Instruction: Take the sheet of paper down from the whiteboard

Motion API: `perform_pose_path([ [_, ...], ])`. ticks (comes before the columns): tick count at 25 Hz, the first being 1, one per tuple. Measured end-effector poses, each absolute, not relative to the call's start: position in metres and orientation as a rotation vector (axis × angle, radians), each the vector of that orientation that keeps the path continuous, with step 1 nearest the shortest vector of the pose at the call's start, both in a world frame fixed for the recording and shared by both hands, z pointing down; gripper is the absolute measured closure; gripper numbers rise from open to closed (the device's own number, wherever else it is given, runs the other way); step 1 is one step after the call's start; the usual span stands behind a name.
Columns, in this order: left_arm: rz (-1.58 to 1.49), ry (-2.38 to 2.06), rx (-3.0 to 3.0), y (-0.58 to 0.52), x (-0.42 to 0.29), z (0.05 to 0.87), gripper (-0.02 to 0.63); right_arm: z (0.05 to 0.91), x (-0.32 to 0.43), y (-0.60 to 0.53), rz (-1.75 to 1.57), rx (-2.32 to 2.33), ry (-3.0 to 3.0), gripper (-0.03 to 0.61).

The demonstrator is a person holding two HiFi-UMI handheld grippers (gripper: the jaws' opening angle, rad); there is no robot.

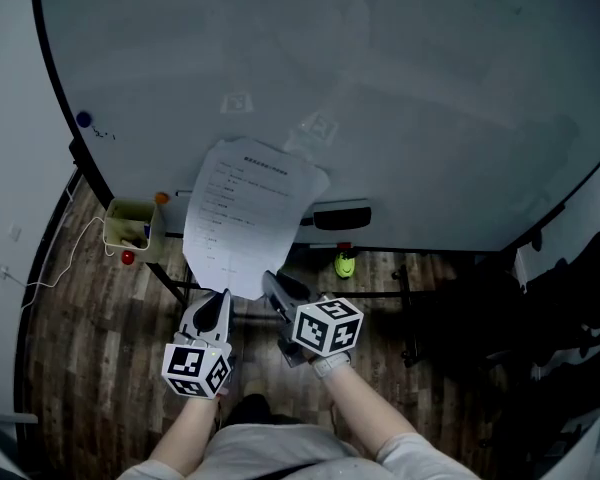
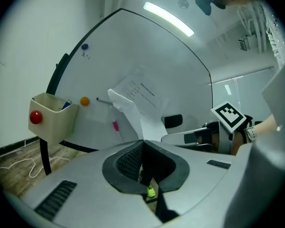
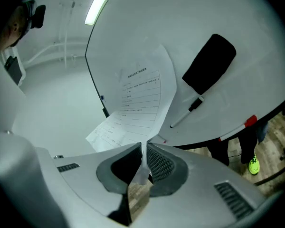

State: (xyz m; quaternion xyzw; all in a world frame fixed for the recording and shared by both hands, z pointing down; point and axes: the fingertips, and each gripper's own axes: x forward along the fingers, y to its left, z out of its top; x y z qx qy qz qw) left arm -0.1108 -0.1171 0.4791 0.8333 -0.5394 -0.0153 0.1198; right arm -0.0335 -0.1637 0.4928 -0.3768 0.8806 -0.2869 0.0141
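The left gripper (image 1: 223,298) and the right gripper (image 1: 271,281) have smooth pale grey shells that narrow to dark tips. Each carries a white cube (image 1: 197,369) printed with black square markers. In the left gripper view the pads (image 2: 130,160) are dark and finely ribbed, and a slotted vent (image 2: 57,198) sits toward 8 o'clock. The person wears a light grey top (image 1: 260,453) with short sleeves (image 1: 420,458) and a pale band (image 1: 331,365) on the right wrist.
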Motion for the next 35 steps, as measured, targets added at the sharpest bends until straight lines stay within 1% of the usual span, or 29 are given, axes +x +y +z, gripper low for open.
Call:
perform_pose_path([
  [6, 0.029, -1.573, 2.489, -0.103, -0.103, 0.480, 0.600, 0.486, -0.024, -0.147, -0.805, -1.222, 2.776, 0.535],
  [19, 0.050, -1.548, 2.548, -0.087, -0.088, 0.474, 0.597, 0.478, -0.003, -0.127, -0.799, -1.255, 2.715, 0.541],
  [22, 0.023, -1.549, 2.555, -0.087, -0.088, 0.469, 0.555, 0.475, 0.003, -0.126, -0.786, -1.265, 2.707, 0.543],
  [24, -0.014, -1.551, 2.544, -0.087, -0.091, 0.467, 0.540, 0.474, 0.009, -0.126, -0.791, -1.280, 2.691, 0.545],
  [35, -0.074, -1.546, 2.486, -0.096, -0.100, 0.468, 0.538, 0.476, 0.025, -0.127, -0.885, -1.275, 2.592, 0.554],
])
